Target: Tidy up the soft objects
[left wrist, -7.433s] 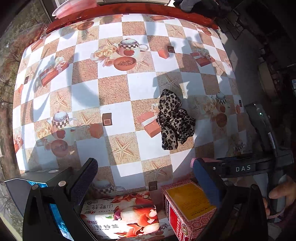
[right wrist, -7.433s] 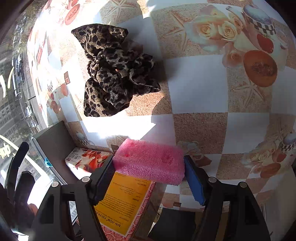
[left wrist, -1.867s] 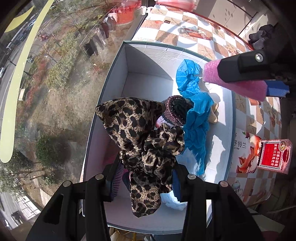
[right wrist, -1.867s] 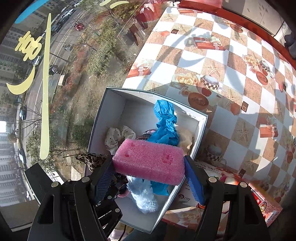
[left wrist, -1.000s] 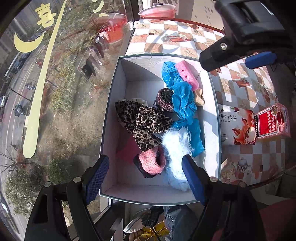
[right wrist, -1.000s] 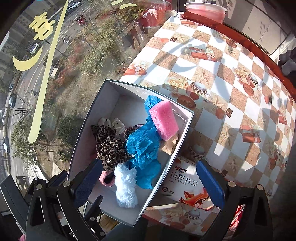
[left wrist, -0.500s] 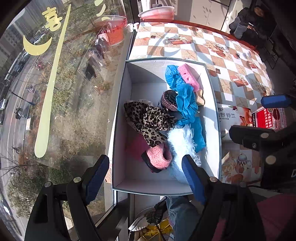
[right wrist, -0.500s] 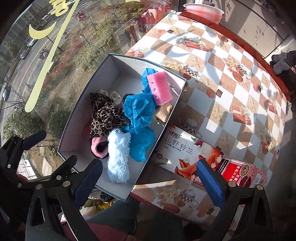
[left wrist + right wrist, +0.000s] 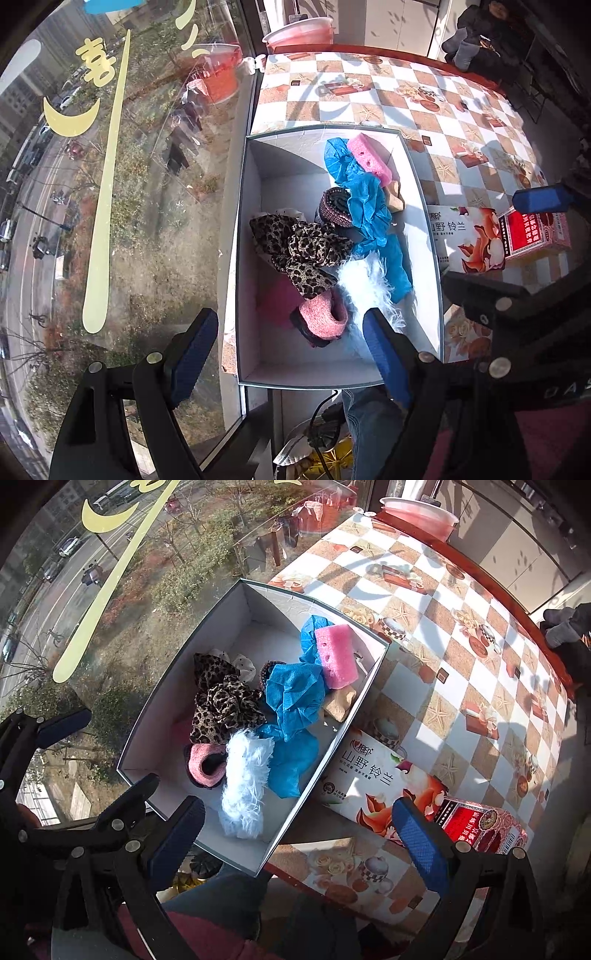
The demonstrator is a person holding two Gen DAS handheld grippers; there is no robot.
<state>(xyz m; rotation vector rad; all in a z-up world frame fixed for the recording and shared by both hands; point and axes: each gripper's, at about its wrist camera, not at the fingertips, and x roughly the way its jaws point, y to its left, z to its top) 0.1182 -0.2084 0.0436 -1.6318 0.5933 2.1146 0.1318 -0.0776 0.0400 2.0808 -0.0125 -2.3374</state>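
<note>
Pink foam sponge (image 9: 337, 654) lies at the far end of the white cardboard box (image 9: 162, 716), upper centre of the right wrist view, leaning on crumpled blue fabric (image 9: 295, 698) and close to the box's right wall. Leopard-print scarf (image 9: 221, 705) sits at mid-box, left of the blue fabric; below it lie a rolled pink knit piece (image 9: 205, 764) and a white fluffy piece (image 9: 245, 782), which touches the blue fabric. A tan soft item (image 9: 340, 701) rests just under the sponge. In the left wrist view the same contents appear: sponge (image 9: 369, 158) at upper centre, scarf (image 9: 299, 251) at centre, a dark striped knit roll (image 9: 334, 206) between scarf and blue fabric (image 9: 365, 206).

Left gripper (image 9: 288, 354), lower centre of its view, has both fingers spread wide and holds nothing; it hovers over the near end of the box (image 9: 314, 376). Right gripper (image 9: 295, 838), lower centre of its view, is likewise spread wide and empty.

A flat printed carton (image 9: 373, 782) lies against the box's right wall on the checkered tablecloth (image 9: 443, 635), with a red carton (image 9: 480, 827) beside it at lower right. A pink basin (image 9: 417, 515) stands at the table's far end.
</note>
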